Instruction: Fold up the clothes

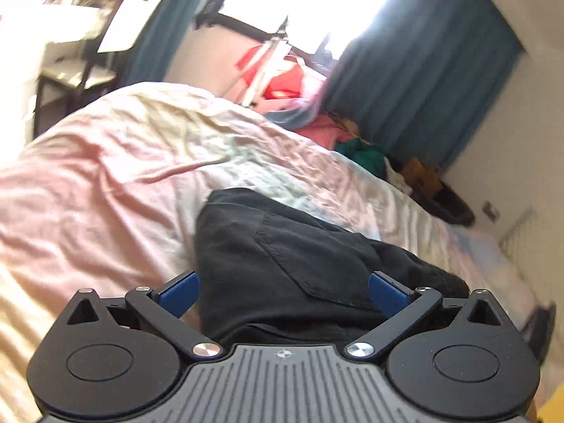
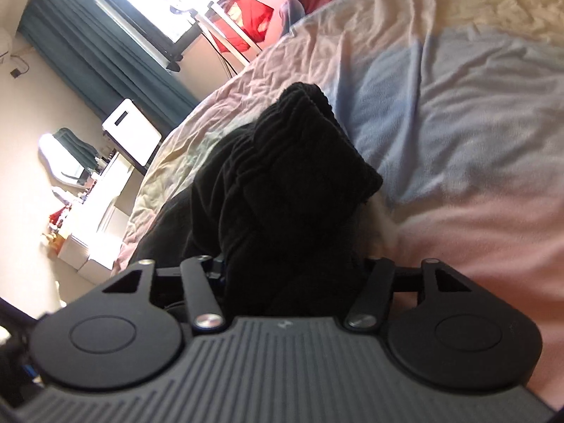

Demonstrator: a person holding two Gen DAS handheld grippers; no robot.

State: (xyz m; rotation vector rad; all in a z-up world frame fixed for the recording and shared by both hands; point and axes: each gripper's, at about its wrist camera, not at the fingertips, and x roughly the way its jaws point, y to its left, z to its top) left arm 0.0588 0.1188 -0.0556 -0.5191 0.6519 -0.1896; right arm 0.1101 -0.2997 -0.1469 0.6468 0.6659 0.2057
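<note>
A black garment (image 1: 282, 253) lies on the bed, a stitched pocket showing on its top side. My left gripper (image 1: 283, 294) hovers just above its near part, jaws wide open; the blue pads (image 1: 179, 294) stand apart on either side and grip nothing. In the right wrist view the same black garment (image 2: 299, 176) rises as a bunched ridge from between the jaws of my right gripper (image 2: 294, 271). The cloth fills the whole gap and hides the pads, and the gripper looks shut on it.
The bed is covered by a crumpled pastel sheet (image 1: 105, 176) of pink, cream and blue patches (image 2: 458, 105). Beyond it are a bright window, teal curtains (image 1: 416, 77), a rack with red clothes (image 1: 278, 70), a clothes heap (image 1: 359, 148) and a white chair (image 2: 132, 137).
</note>
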